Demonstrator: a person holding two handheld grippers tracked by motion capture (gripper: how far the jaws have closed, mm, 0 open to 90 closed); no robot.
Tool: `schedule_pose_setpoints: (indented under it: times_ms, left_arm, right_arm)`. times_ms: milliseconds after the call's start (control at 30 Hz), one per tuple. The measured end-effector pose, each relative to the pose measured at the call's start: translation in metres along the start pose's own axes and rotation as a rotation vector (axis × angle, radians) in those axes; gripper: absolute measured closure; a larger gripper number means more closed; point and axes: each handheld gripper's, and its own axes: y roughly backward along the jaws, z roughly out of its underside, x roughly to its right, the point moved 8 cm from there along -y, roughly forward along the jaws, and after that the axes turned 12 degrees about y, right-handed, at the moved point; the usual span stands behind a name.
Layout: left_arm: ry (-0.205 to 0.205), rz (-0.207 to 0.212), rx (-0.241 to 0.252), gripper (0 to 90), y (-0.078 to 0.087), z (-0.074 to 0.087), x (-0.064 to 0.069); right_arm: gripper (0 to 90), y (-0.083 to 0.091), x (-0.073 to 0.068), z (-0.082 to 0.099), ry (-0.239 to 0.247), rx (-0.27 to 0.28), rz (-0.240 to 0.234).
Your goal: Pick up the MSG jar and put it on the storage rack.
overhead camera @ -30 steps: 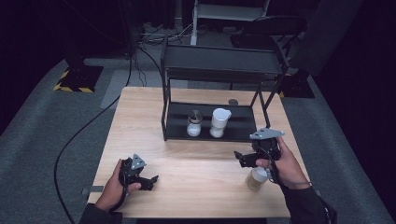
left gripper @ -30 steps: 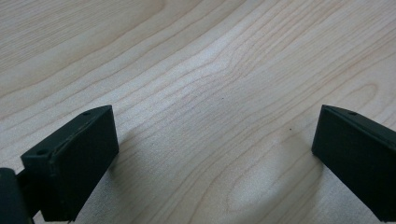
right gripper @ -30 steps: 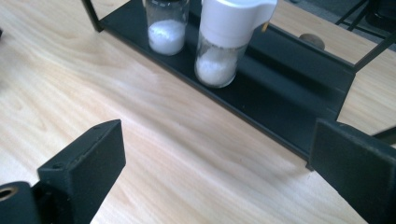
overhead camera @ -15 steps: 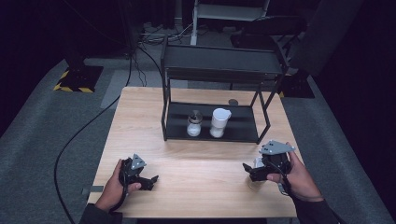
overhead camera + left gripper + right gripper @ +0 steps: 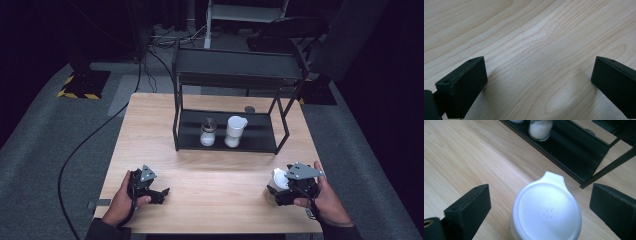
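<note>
- Jar w/ white lid (image 5: 546, 206) – small clear container, round white plastic lid w/ a pour-spout tab and tiny raised dots at centre.
- Upright on the wooden surface (image 5: 210, 190), near its front right corner.
- Sits in front of the black rack (image 5: 230, 145), apart from it; spout tab points toward the rack.
- Contents: can't tell.

Black two-tier rack (image 5: 239, 75) standing along the bench's (image 5: 150, 130) far edge; glass jar (image 5: 207, 132) and white-lidded jar (image 5: 234, 131) sitting side by side on its lower shelf.
</note>
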Motion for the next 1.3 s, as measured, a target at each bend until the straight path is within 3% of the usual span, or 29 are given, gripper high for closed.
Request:
schedule_pose_setpoints:
  times_ms: [800,1300]
  left_arm:
    - [0.000,0.000,0.000,0.3,0.000,0.000,0.000]
    - [0.000,0.000,0.000,0.3,0.000,0.000,0.000]
  right_arm:
    - [3.4,0.008,-0.007,0.046,0.002,0.025,-0.003]
    - [3.4,-0.013,-0.007,0.083,-0.018,-0.028,-0.011]
